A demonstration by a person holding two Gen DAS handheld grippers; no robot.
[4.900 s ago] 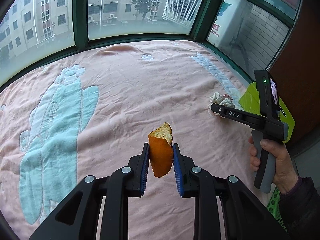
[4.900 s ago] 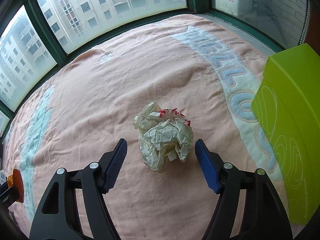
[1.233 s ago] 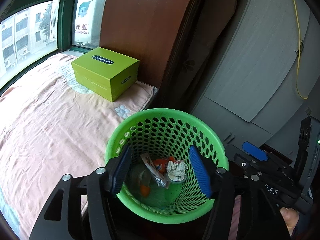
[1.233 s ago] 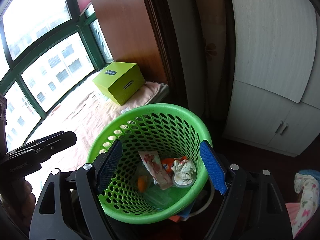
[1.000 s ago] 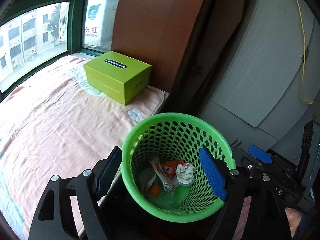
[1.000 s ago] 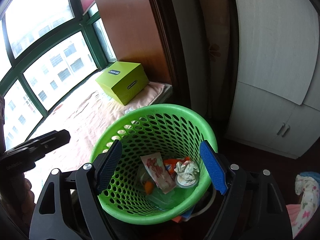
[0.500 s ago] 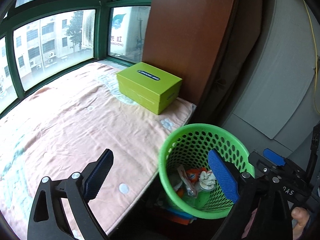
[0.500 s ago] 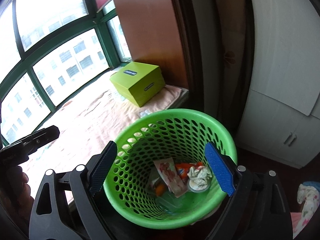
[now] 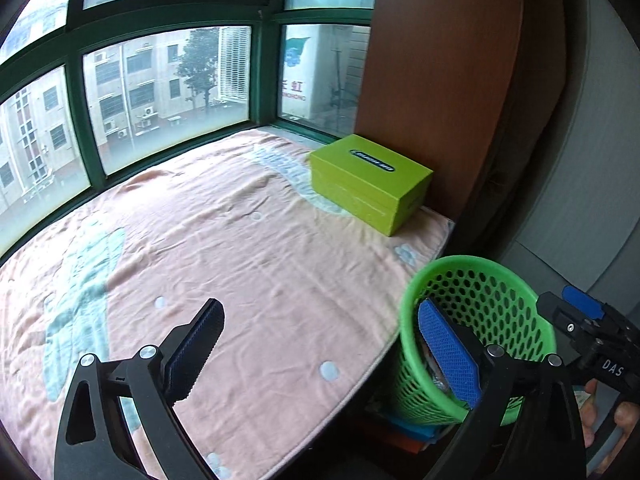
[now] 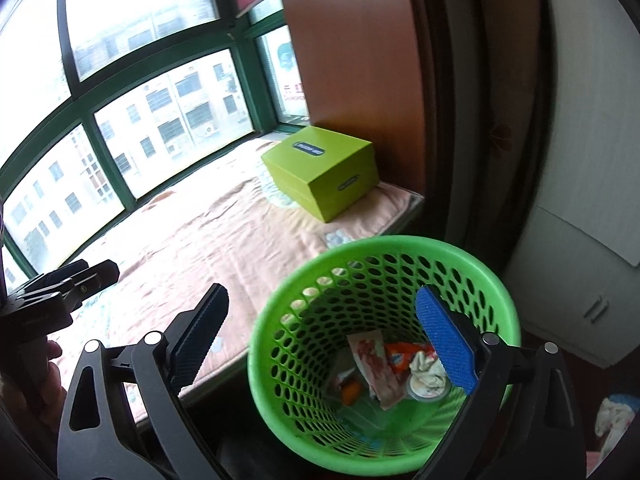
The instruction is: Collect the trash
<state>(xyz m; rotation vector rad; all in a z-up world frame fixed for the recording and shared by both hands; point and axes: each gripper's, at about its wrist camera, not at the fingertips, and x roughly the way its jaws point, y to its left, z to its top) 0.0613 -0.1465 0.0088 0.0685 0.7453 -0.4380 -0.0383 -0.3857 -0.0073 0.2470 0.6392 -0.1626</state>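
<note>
Fingers [image 9: 198, 334] of the left gripper [image 9: 320, 344] are spread wide apart with nothing between them, their blue ribbed pads facing each other above the near edge of the bed [image 9: 240, 264]. Its right finger overlaps the near rim of the green basket [image 9: 480, 280] in the left wrist view. Over at the right gripper [image 10: 324, 340] the fingers [image 10: 446, 344] are likewise wide apart and hold nothing; they hover above the green basket, the right pad over its inner side and the left one outside the rim toward the bed.

Trash lies at the bottom of the basket: a crumpled paper ball [image 10: 426, 366] rests on a small round lid or cup, touching an orange wrapper [image 10: 402, 354], with a printed paper packet [image 10: 374, 364] leaning beside it and a piece of orange peel [image 10: 350, 392] lower left. In the left wrist view the basket's contents are mostly hidden behind the mesh wall and the finger.

The basket stands on the floor just beside the corner of the bed, which is covered by a pink blanket with pale blue patterns and white dots. A lime green box [image 9: 370, 182] sits closed at the far corner of the bed, against a brown wooden panel [image 9: 436, 72] and near the green-framed windows [image 9: 168, 80]. A white cabinet [image 10: 592, 240] stands to the right of the basket
</note>
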